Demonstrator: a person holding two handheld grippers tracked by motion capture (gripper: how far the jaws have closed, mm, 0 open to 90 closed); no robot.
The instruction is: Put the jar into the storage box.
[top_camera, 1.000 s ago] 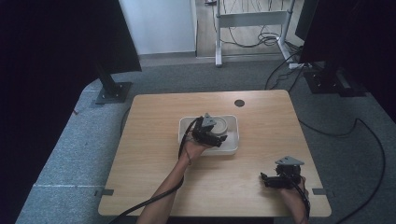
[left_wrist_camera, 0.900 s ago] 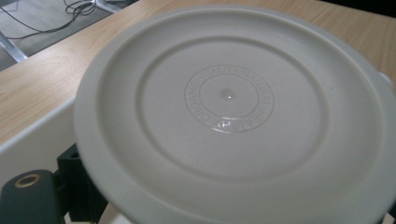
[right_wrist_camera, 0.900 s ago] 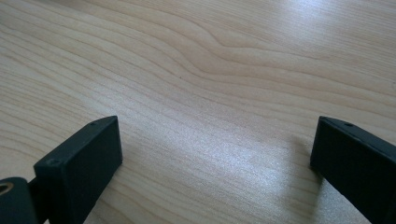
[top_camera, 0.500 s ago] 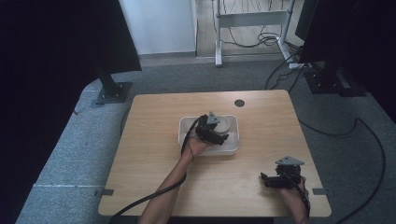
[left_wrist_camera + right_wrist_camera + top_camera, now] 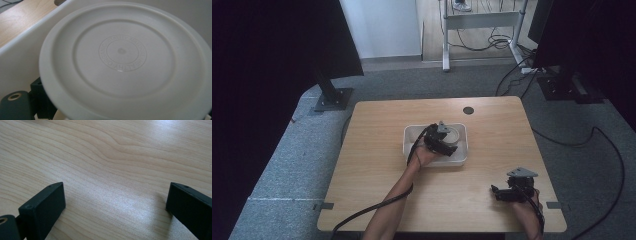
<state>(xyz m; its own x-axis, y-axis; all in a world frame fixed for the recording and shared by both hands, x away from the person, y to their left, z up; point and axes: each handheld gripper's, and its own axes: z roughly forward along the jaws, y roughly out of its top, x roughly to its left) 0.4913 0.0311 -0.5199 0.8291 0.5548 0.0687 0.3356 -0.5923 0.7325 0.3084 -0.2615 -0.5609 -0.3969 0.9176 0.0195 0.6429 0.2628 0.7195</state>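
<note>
Your left gripper (image 5: 447, 144) is pinching the round white plastic plate (image 5: 125, 60) inside the white rectangular tray (image 5: 460, 160); your right gripper (image 5: 499, 192), at five o'clock on the table, is resting spread wide.

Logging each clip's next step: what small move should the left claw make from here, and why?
Probably lift the lid a little, straight up. The left claw sits over the white tray, and in the left gripper view the round lid fills the frame with a jaw at its lower-left rim, so it looks gripped. The right claw rests open on the table, apart.
</note>
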